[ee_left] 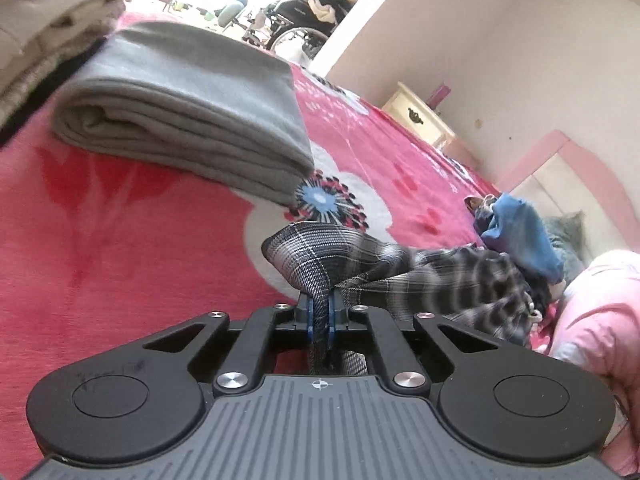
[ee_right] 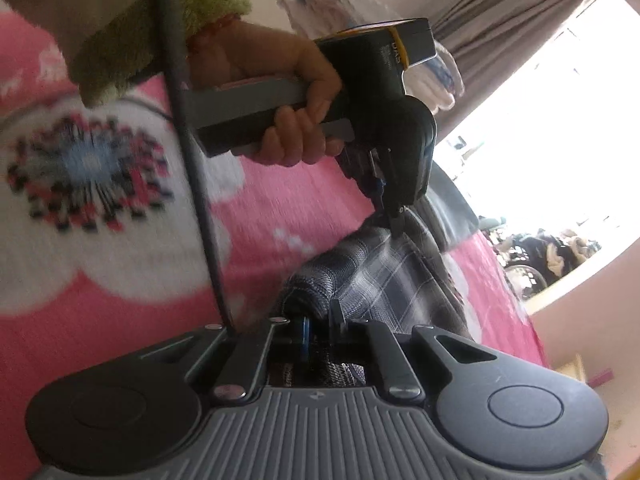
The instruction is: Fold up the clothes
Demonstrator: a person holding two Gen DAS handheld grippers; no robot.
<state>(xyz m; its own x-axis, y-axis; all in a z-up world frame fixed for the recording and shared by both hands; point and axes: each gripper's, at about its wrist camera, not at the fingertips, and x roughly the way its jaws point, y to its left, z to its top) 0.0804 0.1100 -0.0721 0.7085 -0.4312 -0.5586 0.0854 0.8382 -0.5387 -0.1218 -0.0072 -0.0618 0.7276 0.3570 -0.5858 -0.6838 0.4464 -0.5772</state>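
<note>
Left wrist view: left gripper (ee_left: 319,316) has its jaws clamped together on a pinched fold of the plaid garment (ee_left: 400,276), fabric running down between the blue pads (ee_left: 332,316) and out below them. Garment is dark grey/black check with thin white lines, woven look, stitched hem visible at the bunched corner just above the fingers; the rest trails off right, rumpled and slightly blurred, lying on the pink floral blanket (ee_left: 120,240). Further back on the blanket: a neatly folded grey cloth (ee_left: 192,108), stacked in several layers, with a beige folded pile (ee_left: 48,12) beside it at top left. Blue clothing (ee_left: 520,236) heaped at right, near the plaid's far end. Right wrist view: right gripper (ee_right: 320,326) has its jaws nearly together with plaid cloth bunched between and over them, so gripped on the same garment; hem edge with stitching sits just above the fingers. The plaid stretches away up to the left gripper (ee_right: 394,216), held by a hand (ee_right: 292,120) in a green fuzzy sleeve (ee_right: 160,28), its tip on the cloth's far end. Garment spans between both grippers, over the pink blanket (ee_right: 280,208).
</note>
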